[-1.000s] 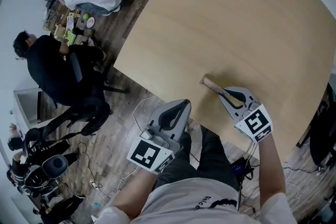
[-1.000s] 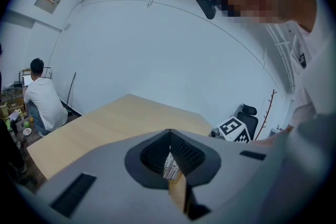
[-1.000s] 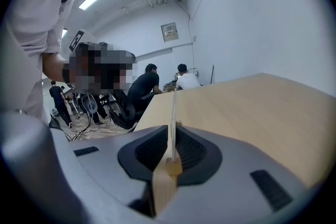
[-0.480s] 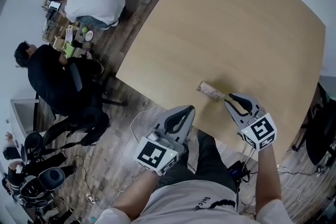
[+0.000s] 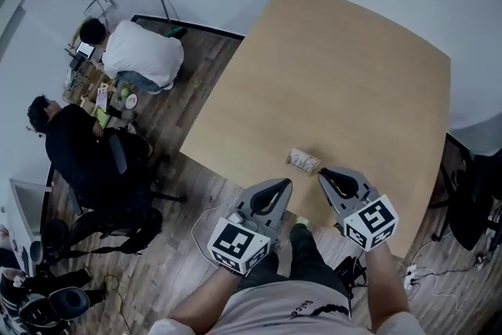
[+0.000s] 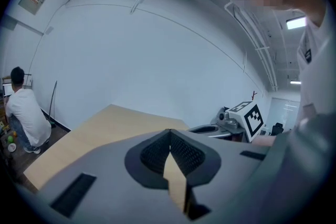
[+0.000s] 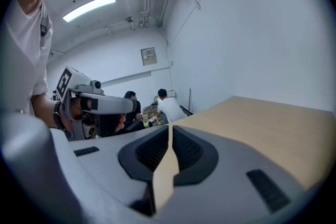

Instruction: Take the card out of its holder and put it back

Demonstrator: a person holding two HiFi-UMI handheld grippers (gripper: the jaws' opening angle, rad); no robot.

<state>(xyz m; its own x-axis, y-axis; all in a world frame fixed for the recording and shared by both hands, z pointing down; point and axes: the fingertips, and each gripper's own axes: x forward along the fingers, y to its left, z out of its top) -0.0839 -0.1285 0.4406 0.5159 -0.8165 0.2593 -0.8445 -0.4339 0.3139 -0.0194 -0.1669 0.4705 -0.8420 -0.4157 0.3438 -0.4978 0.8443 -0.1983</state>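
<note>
Card holder (image 5: 303, 161) on table (image 5: 329, 67), print unreadable, left tool (image 5: 276, 186) and right tool (image 5: 325, 173) closed.

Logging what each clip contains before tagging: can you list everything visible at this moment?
table: one, light wood, centre of head view
card holder: one, pale tan, lying on the table near its front edge
person in white: one, far left, bent over
person in black: one, far left, by the chair
office chair: one, black, left of the table
floor: dark wood planks
left gripper: grey, jaws shut, empty, at the table's front edge
right gripper: grey, jaws shut, empty, just right of the card holder
</note>
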